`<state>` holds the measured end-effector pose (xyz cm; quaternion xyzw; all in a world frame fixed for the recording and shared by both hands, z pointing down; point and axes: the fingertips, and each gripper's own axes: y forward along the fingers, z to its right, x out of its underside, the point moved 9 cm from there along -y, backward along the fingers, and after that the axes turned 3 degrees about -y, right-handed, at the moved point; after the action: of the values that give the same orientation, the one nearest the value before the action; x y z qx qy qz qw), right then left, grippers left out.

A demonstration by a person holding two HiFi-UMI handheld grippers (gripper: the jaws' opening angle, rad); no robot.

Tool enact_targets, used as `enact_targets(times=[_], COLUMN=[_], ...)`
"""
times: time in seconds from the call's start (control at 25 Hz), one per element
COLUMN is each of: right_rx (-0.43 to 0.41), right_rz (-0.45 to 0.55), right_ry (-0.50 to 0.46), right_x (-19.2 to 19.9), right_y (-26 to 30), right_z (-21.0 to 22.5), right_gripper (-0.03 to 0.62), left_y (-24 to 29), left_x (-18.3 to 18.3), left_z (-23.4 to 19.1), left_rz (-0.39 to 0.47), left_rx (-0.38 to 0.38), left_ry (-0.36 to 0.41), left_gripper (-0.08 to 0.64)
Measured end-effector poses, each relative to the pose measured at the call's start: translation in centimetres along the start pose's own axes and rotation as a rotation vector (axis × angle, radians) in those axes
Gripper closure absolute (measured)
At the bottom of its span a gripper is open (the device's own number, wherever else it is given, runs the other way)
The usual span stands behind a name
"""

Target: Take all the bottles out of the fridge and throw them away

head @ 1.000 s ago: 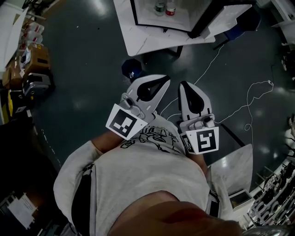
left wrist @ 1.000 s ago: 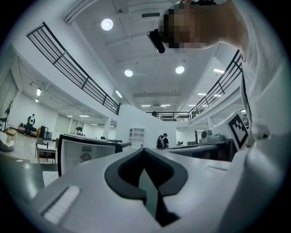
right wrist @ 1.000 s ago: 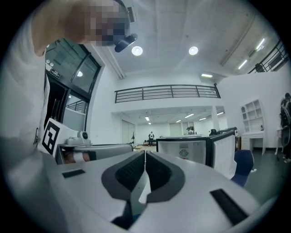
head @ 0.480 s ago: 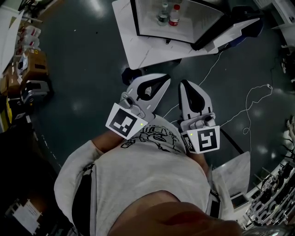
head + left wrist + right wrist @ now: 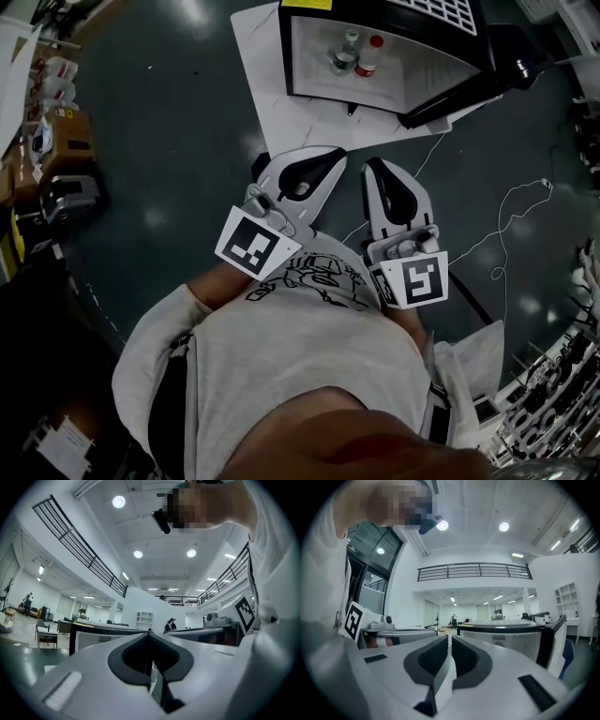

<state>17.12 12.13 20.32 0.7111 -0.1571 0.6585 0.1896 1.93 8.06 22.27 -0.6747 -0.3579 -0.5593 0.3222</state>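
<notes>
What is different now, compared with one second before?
The fridge, with the red-capped bottle and the other bottle inside, has come lower in the head view, more of it showing. The left gripper and right gripper stay shut, empty, before the chest.

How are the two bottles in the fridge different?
The red-capped bottle has a red cap; the pale-capped bottle has a light one. In the head view the red-capped bottle stands right of the pale-capped bottle. Both stand upright, side by side, inside the open fridge.
</notes>
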Motion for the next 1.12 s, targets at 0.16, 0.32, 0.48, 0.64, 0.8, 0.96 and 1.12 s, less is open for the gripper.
enact_targets(times=[0.16, 0.32, 0.48, 0.64, 0.8, 0.96, 1.12], right_rx=[0.002, 0.016, 0.027, 0.019, 0.025, 0.019, 0.017], right_rz=[-0.011, -0.014, -0.016, -0.022, -0.010, -0.007, -0.024], right_ry=[-0.001, -0.004, 0.002, 0.004, 0.003, -0.017, -0.045], right_x=[0.2, 0.5, 1.0, 1.4, 2.2, 3.9, 6.3], right_y=[2.8, 4.7, 6.2, 7.3, 7.9, 8.7, 10.0], right_z=[0.8, 1.5, 2.4, 3.6, 5.9, 8.8, 12.0], right_gripper=[0.580, 0.580, 0.580, 0.580, 0.580, 0.580, 0.580], left_y=[1.0, 2.0, 3.4, 5.0, 7.0, 9.3, 11.9], left_x=[-0.1, 0.0, 0.3, 0.6, 0.9, 1.9, 3.7], left_z=[-2.6, -4.5, -5.7, -6.5, -7.0, -7.5, -8.4], left_rz=[-0.001, -0.009, -0.015, -0.017, -0.026, -0.034, -0.052], left_rx=[0.011, 0.025, 0.031, 0.027, 0.011, -0.026, -0.068], left_ry=[-0.008, -0.009, -0.012, -0.009, -0.007, 0.012, 0.040], left_gripper=[0.551, 0.551, 0.551, 0.551, 0.551, 0.551, 0.551])
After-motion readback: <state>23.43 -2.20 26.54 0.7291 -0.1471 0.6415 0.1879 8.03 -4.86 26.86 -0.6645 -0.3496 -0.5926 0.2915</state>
